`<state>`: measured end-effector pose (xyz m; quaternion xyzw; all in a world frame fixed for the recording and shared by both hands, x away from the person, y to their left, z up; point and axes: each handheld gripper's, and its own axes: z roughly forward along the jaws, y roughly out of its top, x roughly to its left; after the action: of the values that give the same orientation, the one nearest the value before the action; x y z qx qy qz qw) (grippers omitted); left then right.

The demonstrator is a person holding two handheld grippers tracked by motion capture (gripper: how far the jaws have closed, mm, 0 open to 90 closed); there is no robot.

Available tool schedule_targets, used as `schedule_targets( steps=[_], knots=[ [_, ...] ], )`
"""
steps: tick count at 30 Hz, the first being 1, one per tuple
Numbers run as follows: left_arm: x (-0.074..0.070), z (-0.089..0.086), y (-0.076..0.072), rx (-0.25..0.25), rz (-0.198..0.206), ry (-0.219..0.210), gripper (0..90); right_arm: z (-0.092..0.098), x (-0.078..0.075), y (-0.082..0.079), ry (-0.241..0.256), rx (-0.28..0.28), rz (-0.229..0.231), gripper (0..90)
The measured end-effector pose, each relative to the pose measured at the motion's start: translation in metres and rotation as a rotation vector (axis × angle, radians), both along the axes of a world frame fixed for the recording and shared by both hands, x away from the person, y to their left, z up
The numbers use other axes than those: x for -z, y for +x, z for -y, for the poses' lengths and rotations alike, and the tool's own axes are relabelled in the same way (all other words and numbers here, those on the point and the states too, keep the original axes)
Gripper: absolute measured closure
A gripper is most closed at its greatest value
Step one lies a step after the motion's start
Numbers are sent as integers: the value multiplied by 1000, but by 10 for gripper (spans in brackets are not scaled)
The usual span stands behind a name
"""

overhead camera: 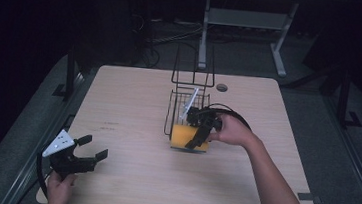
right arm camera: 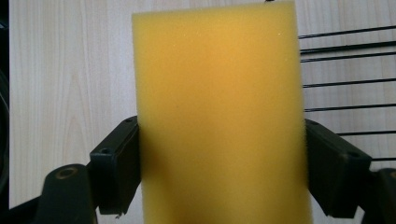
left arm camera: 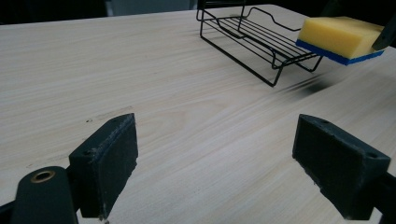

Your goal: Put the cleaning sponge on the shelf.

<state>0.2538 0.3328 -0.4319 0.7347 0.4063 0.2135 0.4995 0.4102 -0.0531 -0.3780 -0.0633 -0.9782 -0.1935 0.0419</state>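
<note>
Your right gripper (overhead camera: 197,134) has the yellow sponge (right arm camera: 219,116) clamped, lifted just beside the wire rack (overhead camera: 183,107). Keep it level over the rim. Left gripper (overhead camera: 86,155) sits open, well apart.

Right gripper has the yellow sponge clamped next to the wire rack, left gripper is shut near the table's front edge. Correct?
Not quite: the left gripper is open, its jaws standing wide apart in the left gripper view. The rest holds: the right gripper clamps the yellow sponge beside the wire rack.
</note>
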Motion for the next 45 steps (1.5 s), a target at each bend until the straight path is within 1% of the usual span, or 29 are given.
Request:
schedule_targets(
  steps=[3,6,8,9,10,12,17,22,24,30,32,35,36,38,41,45],
  knots=[
    [0,0,0,1,-1,-3,134,-1,0,1,-1,0,-8,215],
    [0,0,0,0,-2,0,134,-3,-3,3,-12,-5,5,215],
    [0,-1,-1,0,-2,-2,134,-4,-6,3,-10,-8,9,215],
    [0,-1,-1,1,-1,1,134,-5,-7,4,-21,-13,21,215],
    [0,-1,-1,0,0,0,134,-6,-6,4,-26,-14,18,215],
    [0,-1,-1,-2,0,-5,134,-8,-5,5,-22,-16,4,215],
    [0,-1,-1,1,0,1,134,-9,0,8,-29,-11,-11,215],
    [0,-1,-1,1,-3,0,134,-9,1,12,-20,-8,-19,215],
    [1,-1,-1,0,-5,-1,134,-9,2,15,-25,-3,-24,215],
    [1,-3,0,-3,-6,-6,134,-9,7,23,-19,8,-50,215],
    [1,-3,0,-4,-6,-6,134,-10,7,25,-32,13,-44,215],
    [1,-2,0,-4,-3,-6,134,-12,3,28,-28,12,-43,215],
    [1,-2,1,-2,-4,-7,134,-13,2,30,-36,11,-41,215],
    [2,-3,1,-1,-8,-5,134,-13,4,34,-22,22,-65,215],
    [1,-3,1,-4,-7,-7,134,-13,9,41,-48,34,-70,214],
    [2,-3,1,0,-7,-7,134,-15,6,47,-45,48,-77,215]
  ],
)
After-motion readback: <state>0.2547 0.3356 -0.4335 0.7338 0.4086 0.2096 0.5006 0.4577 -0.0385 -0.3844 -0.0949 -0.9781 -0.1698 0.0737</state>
